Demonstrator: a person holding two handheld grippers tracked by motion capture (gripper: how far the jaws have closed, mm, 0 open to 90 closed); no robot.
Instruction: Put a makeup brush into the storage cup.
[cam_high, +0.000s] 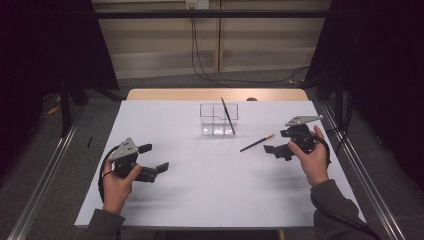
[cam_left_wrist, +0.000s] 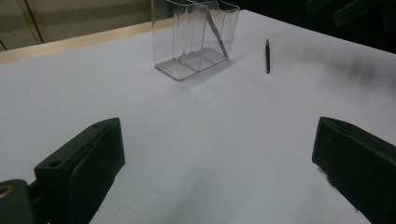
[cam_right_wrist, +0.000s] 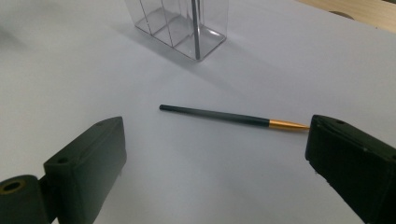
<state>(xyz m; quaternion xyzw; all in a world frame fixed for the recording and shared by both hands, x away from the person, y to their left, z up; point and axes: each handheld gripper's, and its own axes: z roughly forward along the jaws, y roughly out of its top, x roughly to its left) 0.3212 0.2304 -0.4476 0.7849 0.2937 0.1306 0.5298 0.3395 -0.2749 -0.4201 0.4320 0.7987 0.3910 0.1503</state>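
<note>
A thin black brush with a gold tip (cam_high: 256, 143) lies on the white table (cam_high: 200, 190), right of centre. In the right gripper view the brush (cam_right_wrist: 219, 115) lies just beyond my open right gripper (cam_right_wrist: 215, 161), its gold end by the right jaw. A clear plastic organizer (cam_high: 218, 120) stands at the back middle with a second dark brush (cam_high: 228, 115) leaning in its right compartment. My right gripper (cam_high: 276, 141) hovers open just right of the loose brush. Held open at the front left, my left gripper (cam_high: 155, 158) has nothing between its jaws (cam_left_wrist: 215, 163).
The left gripper view shows the organizer (cam_left_wrist: 196, 39) and the loose brush (cam_left_wrist: 267, 56) far ahead. A wooden strip (cam_high: 215, 94) runs along the table's back edge. Metal rails (cam_high: 45, 175) flank the table on the floor.
</note>
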